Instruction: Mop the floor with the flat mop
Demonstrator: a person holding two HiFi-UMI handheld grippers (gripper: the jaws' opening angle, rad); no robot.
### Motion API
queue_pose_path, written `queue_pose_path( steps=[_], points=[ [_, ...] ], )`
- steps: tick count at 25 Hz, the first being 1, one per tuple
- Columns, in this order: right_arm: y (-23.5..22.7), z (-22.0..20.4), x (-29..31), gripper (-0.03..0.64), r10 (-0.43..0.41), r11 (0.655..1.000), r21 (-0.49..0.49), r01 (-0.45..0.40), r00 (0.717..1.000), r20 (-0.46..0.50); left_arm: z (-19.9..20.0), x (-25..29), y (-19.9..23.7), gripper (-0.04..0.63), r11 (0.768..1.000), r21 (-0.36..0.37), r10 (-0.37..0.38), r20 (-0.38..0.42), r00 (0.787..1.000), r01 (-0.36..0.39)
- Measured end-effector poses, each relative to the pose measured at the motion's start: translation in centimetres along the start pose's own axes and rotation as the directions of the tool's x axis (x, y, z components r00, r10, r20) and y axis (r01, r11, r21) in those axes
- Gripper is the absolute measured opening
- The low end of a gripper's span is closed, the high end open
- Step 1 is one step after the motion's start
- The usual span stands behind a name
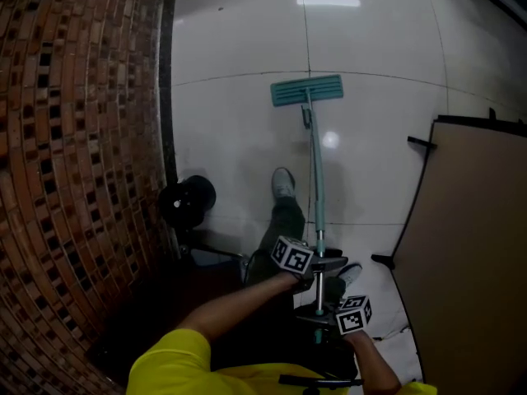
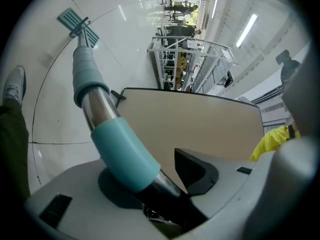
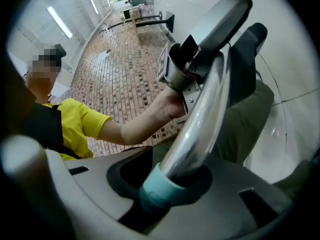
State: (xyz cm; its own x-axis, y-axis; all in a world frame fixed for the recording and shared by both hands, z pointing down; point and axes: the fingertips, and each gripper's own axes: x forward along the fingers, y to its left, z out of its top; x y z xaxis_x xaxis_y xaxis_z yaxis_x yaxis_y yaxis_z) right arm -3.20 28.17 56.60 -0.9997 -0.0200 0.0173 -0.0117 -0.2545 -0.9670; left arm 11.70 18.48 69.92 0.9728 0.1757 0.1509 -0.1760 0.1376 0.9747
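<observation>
Large hall: tiled floor (image 1: 239,122), brick wall (image 1: 74,138)

Mop handle (image 2: 120,151) between fingers (image 2: 200,171) of left gripper (image 2: 150,186)

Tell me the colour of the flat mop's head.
Teal; the mop head shows best in the head view.

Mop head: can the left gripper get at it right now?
Probably not. The left gripper is shut on the handle near its top end, and the mop head lies on the floor at the far end. Only distance is in the way.
</observation>
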Motion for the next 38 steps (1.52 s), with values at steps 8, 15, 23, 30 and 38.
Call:
queue_pose_path(
  steps=[8, 15, 23, 30, 38],
  points=[
    [-3.8, 17.7, -0.5, 0.112, 0.040, 0.985, -0.169, -0.025, 0.996, 0.081, 18.3, -1.1, 3.3, 0.198, 0.985, 0.151, -0.104, 0.126, 0.987, 0.084],
    [-4.7, 32.6, -0.4, 0.117, 0.055, 0.978, -0.209, -0.024, 0.988, 0.147, 33.5, -3.1, 3.7, 0.199, 0.978, 0.153, -0.166, 0.172, 0.971, 0.140],
    [-2.8, 20.5, 0.7, 0.123, 0.010, 0.991, -0.131, -0.008, 1.000, 0.008, 22.3, -2.6, 2.5, 0.198, 0.992, 0.085, -0.103, 0.164, 0.981, 0.090],
    [6.2, 6.0, -0.3, 0.147, 0.025, 0.999, -0.044, -0.027, 0.999, -0.029, 7.4, -2.1, -5.6, 0.209, 0.995, -0.023, -0.096, 0.150, 0.984, 0.100],
    [12.7, -2.3, -1.5, 0.150, 0.006, 0.991, -0.133, -0.017, 0.996, -0.084, 0.8, -1.8, -13.7, 0.209, 0.996, -0.006, -0.085, 0.193, 0.978, 0.087]
  ],
)
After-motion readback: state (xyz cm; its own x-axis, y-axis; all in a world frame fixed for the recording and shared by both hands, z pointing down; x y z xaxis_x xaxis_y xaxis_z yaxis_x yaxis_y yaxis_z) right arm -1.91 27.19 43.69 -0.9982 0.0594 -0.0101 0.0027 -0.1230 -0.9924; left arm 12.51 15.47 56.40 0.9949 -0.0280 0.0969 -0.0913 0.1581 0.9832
